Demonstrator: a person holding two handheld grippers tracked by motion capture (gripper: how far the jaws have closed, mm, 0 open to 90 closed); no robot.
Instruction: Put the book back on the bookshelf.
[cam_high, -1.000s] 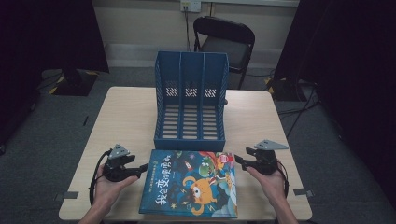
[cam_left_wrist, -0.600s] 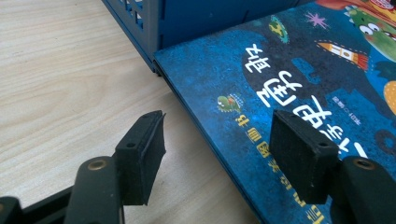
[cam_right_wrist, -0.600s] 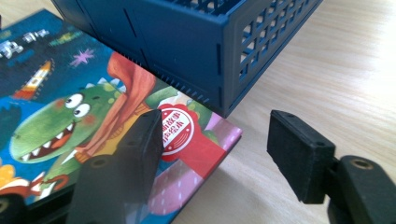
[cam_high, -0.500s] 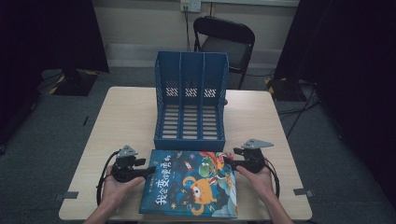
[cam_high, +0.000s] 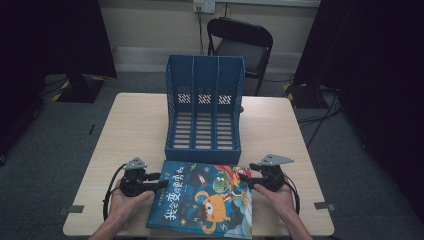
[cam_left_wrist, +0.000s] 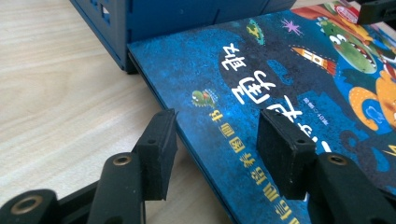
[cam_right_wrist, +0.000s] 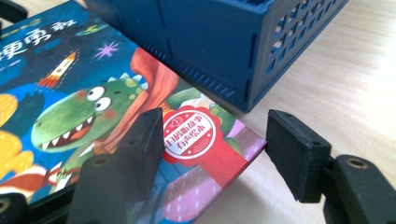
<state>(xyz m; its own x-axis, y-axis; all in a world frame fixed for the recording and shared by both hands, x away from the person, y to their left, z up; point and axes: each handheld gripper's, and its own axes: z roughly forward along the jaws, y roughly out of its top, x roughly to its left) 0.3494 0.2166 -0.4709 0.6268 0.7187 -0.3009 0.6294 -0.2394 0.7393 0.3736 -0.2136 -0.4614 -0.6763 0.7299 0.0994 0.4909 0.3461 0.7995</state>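
- The left gripper (cam_high: 162, 183) was held wide open around the book's (cam_high: 205, 200) left edge.
- The right gripper (cam_high: 243, 179) was open around its right corner.
- The book lay before the blue rack (cam_high: 205, 107).
- Both grippers had been moved inward.

A blue file rack (cam_high: 204, 107) with three slots stands upright mid-surface (cam_high: 135, 125), a black folding chair (cam_high: 241, 45) sits behind it by the pale wall (cam_high: 150, 25), and dark curtains (cam_high: 50, 40) flank the grey floor (cam_high: 45, 145).
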